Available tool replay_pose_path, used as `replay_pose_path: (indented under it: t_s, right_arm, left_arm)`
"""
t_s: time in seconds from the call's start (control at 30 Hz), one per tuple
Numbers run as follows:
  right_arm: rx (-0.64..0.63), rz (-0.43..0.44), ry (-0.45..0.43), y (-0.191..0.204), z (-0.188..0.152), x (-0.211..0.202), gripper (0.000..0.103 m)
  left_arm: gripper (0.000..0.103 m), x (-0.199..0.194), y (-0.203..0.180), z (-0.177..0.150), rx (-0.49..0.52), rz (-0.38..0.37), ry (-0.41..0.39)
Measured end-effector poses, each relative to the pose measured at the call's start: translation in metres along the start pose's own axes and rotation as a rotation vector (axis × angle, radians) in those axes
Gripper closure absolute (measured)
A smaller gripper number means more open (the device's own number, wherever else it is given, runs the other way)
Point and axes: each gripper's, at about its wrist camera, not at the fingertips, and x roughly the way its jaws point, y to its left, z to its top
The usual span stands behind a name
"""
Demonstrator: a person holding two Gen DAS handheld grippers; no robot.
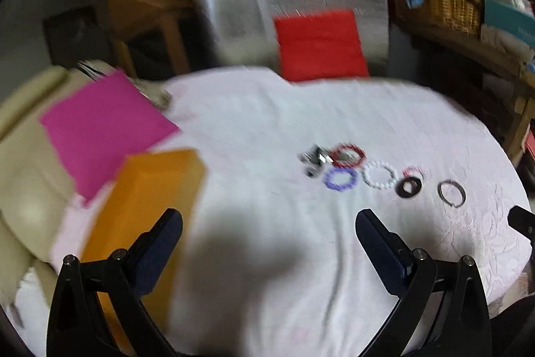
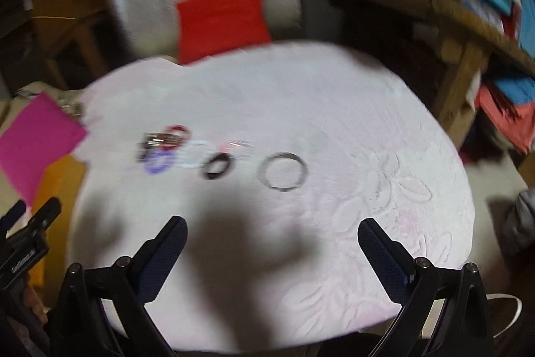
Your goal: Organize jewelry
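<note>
Several bracelets lie in a row on a white cloth-covered table [image 1: 267,109]: a red one [image 1: 348,154], a purple one [image 1: 340,179], a white beaded one [image 1: 379,175], a black one [image 1: 408,187], a thin metal ring [image 1: 451,193] and a silver piece [image 1: 314,159]. In the right wrist view the metal ring [image 2: 284,171], black bracelet [image 2: 216,166] and purple one [image 2: 157,163] show. My left gripper [image 1: 269,219] is open and empty, short of the row. My right gripper [image 2: 272,228] is open and empty, near the metal ring.
An orange box [image 1: 147,216] and a magenta sheet [image 1: 103,129] lie at the table's left. A red sheet [image 1: 319,44] leans on a silver panel [image 1: 234,12] behind the table. Wooden shelves with a wicker basket [image 1: 448,2] stand at right.
</note>
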Motion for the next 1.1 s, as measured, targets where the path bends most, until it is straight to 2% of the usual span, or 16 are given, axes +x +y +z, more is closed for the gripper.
replay_pose_path:
  t_s: [0.1, 0.27, 0.6, 0.8, 1.1]
  right_arm:
    - [-0.049, 0.014, -0.068, 0.02, -0.002, -0.042, 0.0]
    - [-0.097, 0.02, -0.159, 0.047, -0.009, -0.082, 0.0]
    - [-0.041, 0.04, -0.274, 0.051, -0.009, -0.109, 0.0]
    - [-0.01, 0.04, -0.269, 0.044, -0.007, -0.104, 0.0]
    - [-0.031, 0.032, -0.202, 0.046, -0.009, -0.094, 0.0]
  left_arm:
    - [0.0, -0.029, 0.024, 0.0, -0.038, 0.003, -0.028]
    - [0.0, -0.058, 0.051, -0.003, -0.067, -0.001, -0.057]
    - [0.0, -0.082, 0.049, -0.007, -0.054, -0.013, -0.085]
    - [0.0, -0.086, 0.047, -0.005, -0.05, -0.015, -0.096]
    - [0.0, -0.091, 0.044, -0.005, -0.046, -0.017, -0.106]
